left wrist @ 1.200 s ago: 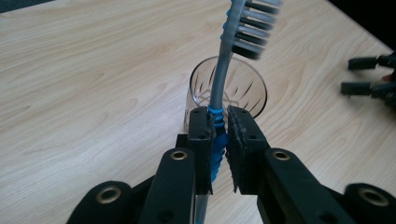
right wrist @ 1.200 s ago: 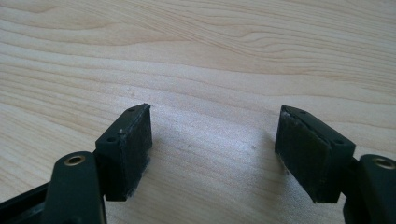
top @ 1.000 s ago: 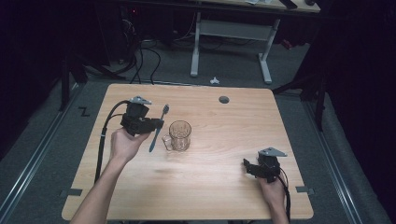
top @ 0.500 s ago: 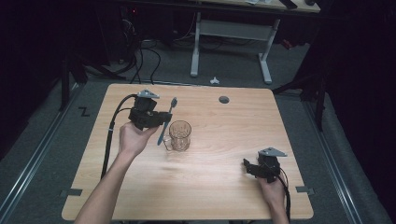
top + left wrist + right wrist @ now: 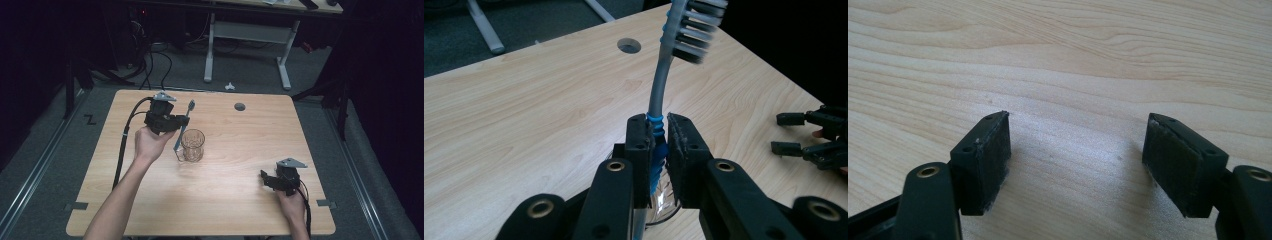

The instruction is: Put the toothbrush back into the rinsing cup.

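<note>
My left gripper is shut on a grey and blue toothbrush, pinching its blue-ribbed handle. The bristle head points up and away, and the handle's lower end hangs just left of a clear glass mug that stands upright mid-table. In the left gripper view the mug's rim lies right below the jaws. My right gripper rests low over the table near the front right, open, with bare wood between its pads.
The wooden table has a round cable hole near its far edge. A black cable trails from the left gripper off the table's left side. Behind the table stand a white desk frame and floor cables.
The left hand has carried the toothbrush rightward and slightly up, from left of the mug to close beside its rim. The right hand has stayed put.
</note>
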### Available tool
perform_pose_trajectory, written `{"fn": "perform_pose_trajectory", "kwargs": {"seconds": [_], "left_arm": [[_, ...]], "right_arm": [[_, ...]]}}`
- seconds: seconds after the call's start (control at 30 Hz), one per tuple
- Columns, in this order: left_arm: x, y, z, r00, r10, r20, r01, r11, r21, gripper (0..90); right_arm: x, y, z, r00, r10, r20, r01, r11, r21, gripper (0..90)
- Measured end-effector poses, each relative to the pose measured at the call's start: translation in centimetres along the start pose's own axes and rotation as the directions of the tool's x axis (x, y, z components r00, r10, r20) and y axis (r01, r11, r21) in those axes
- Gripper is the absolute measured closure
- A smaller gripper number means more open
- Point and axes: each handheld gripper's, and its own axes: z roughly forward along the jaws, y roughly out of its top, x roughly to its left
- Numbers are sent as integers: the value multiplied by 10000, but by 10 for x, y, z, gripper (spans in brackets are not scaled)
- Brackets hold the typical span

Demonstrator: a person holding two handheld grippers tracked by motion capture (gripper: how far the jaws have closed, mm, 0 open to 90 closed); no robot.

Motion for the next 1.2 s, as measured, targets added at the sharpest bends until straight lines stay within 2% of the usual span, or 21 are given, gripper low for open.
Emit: {"fn": "perform_pose_trajectory", "kwargs": {"seconds": [0.37,0.53,0.8,0.97,1.2], "left_arm": [[4,0,7,9999,-80,110,83,9994,-324,803],[5,0,9,9995,-127,281,135,9995,-274,801],[12,-6,8,9993,-282,243,289,9991,-305,801],[17,-11,10,9981,-536,319,548,9978,-373,801],[16,-12,10,9983,-486,323,495,9984,-264,800]], "right_arm": [[0,0,0,10000,6,-3,-6,10000,0,275],[0,0,0,10000,-1,-1,1,10000,2,275],[0,0,0,10000,7,-3,-7,10000,1,275],[0,0,0,10000,9,-1,-9,10000,0,275],[0,0,0,10000,7,-1,-7,10000,-3,275]]}}
